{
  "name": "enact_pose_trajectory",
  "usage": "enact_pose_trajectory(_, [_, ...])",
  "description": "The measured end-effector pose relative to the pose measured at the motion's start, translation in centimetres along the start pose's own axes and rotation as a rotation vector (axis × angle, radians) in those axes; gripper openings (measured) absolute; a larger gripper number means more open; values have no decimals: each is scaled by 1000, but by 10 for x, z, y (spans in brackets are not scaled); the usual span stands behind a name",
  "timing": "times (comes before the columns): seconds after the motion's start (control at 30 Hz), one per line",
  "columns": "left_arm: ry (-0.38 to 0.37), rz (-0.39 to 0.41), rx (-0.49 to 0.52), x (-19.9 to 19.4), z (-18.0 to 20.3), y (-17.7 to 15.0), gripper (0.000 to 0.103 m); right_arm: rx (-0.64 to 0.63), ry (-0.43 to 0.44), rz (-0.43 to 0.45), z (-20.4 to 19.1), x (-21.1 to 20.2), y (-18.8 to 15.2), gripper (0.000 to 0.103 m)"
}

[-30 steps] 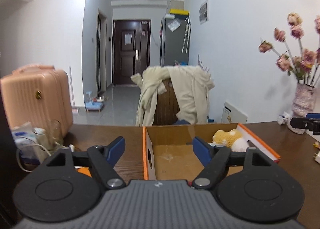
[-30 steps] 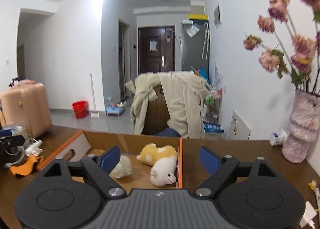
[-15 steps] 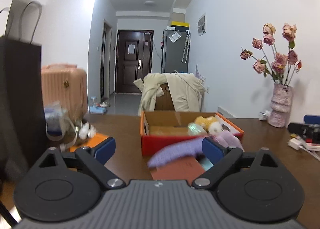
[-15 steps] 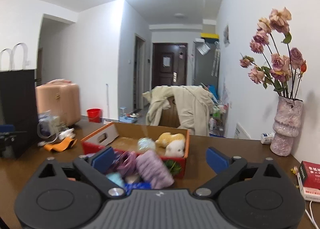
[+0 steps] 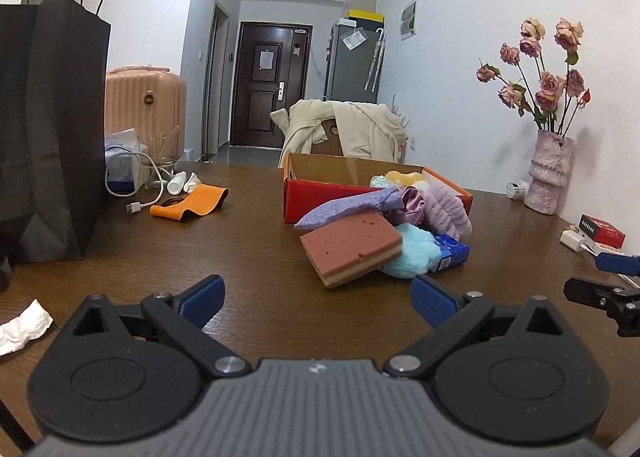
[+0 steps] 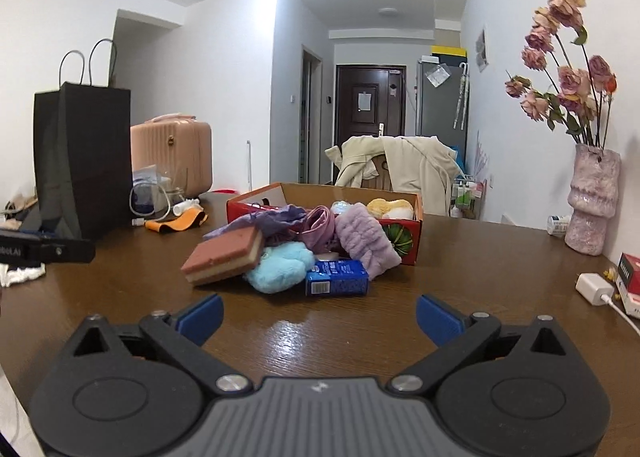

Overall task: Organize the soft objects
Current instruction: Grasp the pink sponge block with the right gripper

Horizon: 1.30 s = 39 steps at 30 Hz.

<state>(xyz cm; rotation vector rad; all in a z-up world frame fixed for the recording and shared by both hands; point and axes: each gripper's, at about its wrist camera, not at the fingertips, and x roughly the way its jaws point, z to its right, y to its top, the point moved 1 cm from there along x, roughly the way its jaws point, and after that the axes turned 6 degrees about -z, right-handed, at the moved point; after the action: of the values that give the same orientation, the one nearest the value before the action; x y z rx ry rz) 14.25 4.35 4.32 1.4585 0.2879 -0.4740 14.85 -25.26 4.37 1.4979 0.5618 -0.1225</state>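
Both tools spread wide over the brown counter (image 5: 200, 257), nothing between their blue fingers.

The left tool (image 5: 318, 299) and right tool (image 6: 318, 317) have their jaws still opening, each empty and short of the pile. The soft things lie heaped against the front of the orange box (image 6: 404, 213): a pink sponge (image 5: 352, 247), a blue fluffy puff (image 6: 280, 263), a lilac towel roll (image 6: 366, 241), purple cloth (image 5: 348, 206), plus a blue packet (image 6: 336, 277). A yellow plush (image 6: 390, 207) sits inside the box.

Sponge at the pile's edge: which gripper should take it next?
Probably left. The sponge lies straight ahead between the left gripper fingers; from the right gripper it sits off-centre. Both jaws are opening, empty.
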Motion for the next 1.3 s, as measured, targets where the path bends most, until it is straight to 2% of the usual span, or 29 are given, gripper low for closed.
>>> enact_pose_trajectory(0.17, [3, -28, -16, 14, -2, -3, 101, -18, 11, -18, -7, 10, 4, 103])
enact_pose_trajectory(0.33, [-9, -72, -43, 37, -6, -3, 101, -7, 38, -58, -11, 38, 13, 102])
enact_pose_trajectory(0.43, [-1, -110, -64, 57, -7, 4, 100, 0, 53, -107, -18, 65, 24, 100])
enact_pose_trajectory(0.5, [-24, -136, -82, 73, -9, 10, 96, 3, 80, -127, -23, 82, 33, 95])
enact_pose_trajectory(0.6, [-62, -159, -112, 99, -14, 23, 88, 8, 130, -146, -30, 112, 48, 93])
enact_pose_trajectory(0.67, [-83, -204, -153, 120, -20, 31, 76, 9, 154, -165, -36, 136, 59, 85])
enact_pose_trajectory(0.77, [-113, -249, -225, 148, -30, 41, 65, 36, 185, -197, -41, 172, 73, 74])
enact_pose_trajectory(0.87, [-143, -258, -268, 168, -37, 47, 57, 66, 217, -224, -45, 201, 79, 60])
enact_pose_trajectory(0.93, [-184, -280, -301, 177, -43, 48, 53, 65, 226, -252, -49, 217, 80, 46])
enact_pose_trajectory(1.0, [-224, -290, -335, 182, -48, 46, 45, 67, 238, -259, -51, 224, 79, 42])
enact_pose_trajectory(1.03, [-246, -284, -347, 182, -51, 45, 37, 71, 247, -259, -51, 225, 78, 38])
enact_pose_trajectory(1.3, [-245, -243, -347, 159, -44, 44, 33, 42, 252, -244, -59, 199, 79, 37])
